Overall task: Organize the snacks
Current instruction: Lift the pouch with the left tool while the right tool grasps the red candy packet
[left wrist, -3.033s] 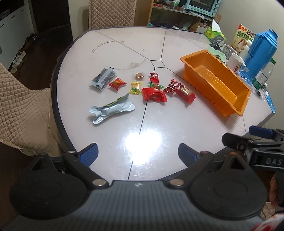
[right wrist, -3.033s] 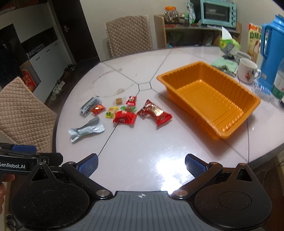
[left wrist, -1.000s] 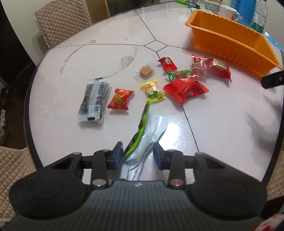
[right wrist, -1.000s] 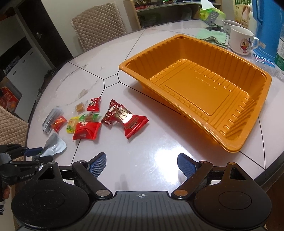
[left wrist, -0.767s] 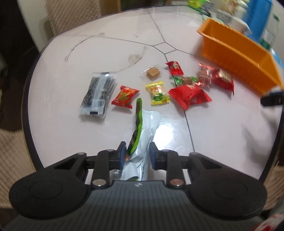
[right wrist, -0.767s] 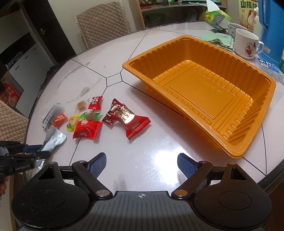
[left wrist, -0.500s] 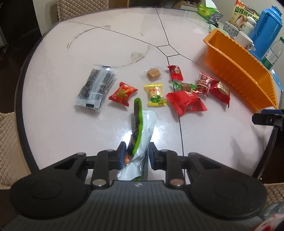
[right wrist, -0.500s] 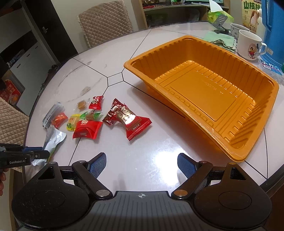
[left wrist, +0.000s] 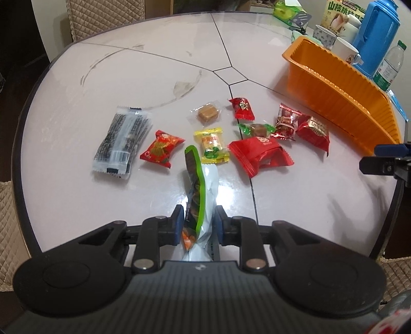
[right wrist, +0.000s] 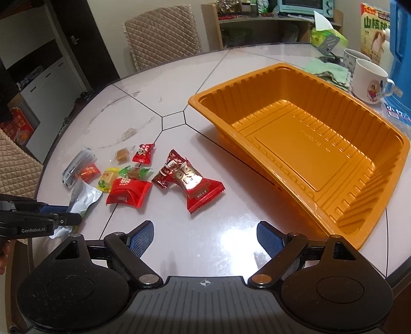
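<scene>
The left gripper (left wrist: 197, 226) is pinching the silver pouch (left wrist: 203, 197), while the orange tray (left wrist: 341, 95) is lying far right, nearer the spread right gripper (right wrist: 205, 237).

Home dining room; round table (right wrist: 231, 66), quilted chair (right wrist: 161, 36), toaster oven (right wrist: 305, 6).

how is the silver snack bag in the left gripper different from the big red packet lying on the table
The silver snack bag is pinched between the left gripper fingers, standing on edge; the big red packet lies flat on the table, untouched. The silver bag is long, narrow and crumpled, with a green-edged printed face; the red packet is squat, puffy and red all over. Both are sealed wrappers outside the orange tray.
</scene>
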The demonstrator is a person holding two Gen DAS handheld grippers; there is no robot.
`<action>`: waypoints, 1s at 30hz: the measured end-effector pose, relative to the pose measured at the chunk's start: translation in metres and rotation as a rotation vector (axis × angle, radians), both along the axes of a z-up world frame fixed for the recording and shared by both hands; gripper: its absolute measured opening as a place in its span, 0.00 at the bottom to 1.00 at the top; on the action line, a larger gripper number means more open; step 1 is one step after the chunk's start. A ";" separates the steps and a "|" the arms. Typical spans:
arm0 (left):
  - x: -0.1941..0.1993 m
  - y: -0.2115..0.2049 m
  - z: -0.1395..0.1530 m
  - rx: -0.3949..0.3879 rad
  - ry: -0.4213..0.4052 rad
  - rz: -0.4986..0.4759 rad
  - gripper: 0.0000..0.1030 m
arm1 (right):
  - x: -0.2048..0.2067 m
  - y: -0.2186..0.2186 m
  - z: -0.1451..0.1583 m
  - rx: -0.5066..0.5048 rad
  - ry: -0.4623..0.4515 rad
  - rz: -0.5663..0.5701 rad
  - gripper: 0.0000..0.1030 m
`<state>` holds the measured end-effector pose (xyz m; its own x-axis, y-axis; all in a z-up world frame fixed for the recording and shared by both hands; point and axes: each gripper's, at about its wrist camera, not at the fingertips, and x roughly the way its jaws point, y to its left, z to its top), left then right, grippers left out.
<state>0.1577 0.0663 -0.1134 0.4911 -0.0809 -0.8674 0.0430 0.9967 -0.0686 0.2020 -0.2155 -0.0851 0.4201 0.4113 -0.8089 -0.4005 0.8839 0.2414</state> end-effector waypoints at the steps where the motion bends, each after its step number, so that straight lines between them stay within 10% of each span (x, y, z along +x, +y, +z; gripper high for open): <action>1: -0.001 -0.001 0.001 0.006 -0.005 0.000 0.21 | 0.000 0.001 0.000 0.001 -0.006 0.007 0.85; 30: -0.013 0.010 0.028 0.009 -0.061 0.119 0.20 | 0.042 0.073 -0.041 -0.221 -0.191 0.397 0.41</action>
